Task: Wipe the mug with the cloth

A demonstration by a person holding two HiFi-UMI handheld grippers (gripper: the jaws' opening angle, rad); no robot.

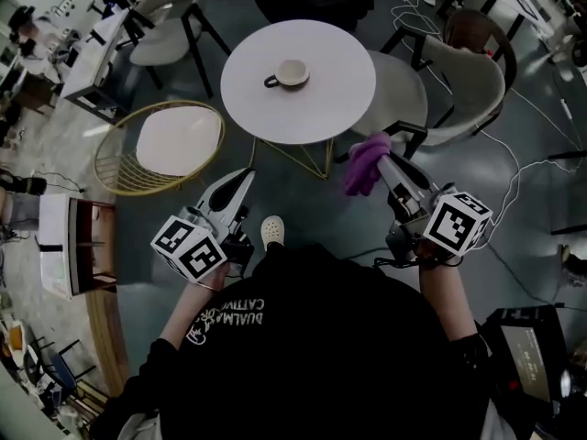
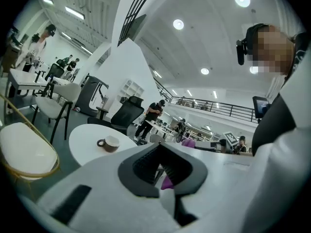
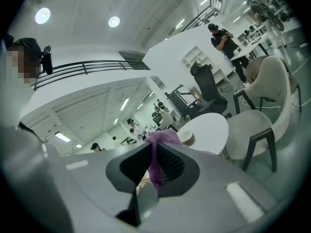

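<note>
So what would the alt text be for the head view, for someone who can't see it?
Seen from above, a person holds a gripper in each hand: the right gripper is shut on a purple cloth, and the left gripper is shut and empty. Ahead of both, untouched, a mug stands on a round white table.

Round white table (image 1: 341, 92) — beige chair (image 1: 472, 90) right, gold-framed chair (image 1: 179, 140) left; perhaps shelving (image 1: 69, 246) beyond.

Round white bench (image 1: 341, 99) on thin gold legs (image 1: 323, 159), standing on a dark grey floor (image 1: 312, 211), one brown mug (image 1: 292, 73) with a pale inside upright near the bench's centre, handle toward its left edge
</note>
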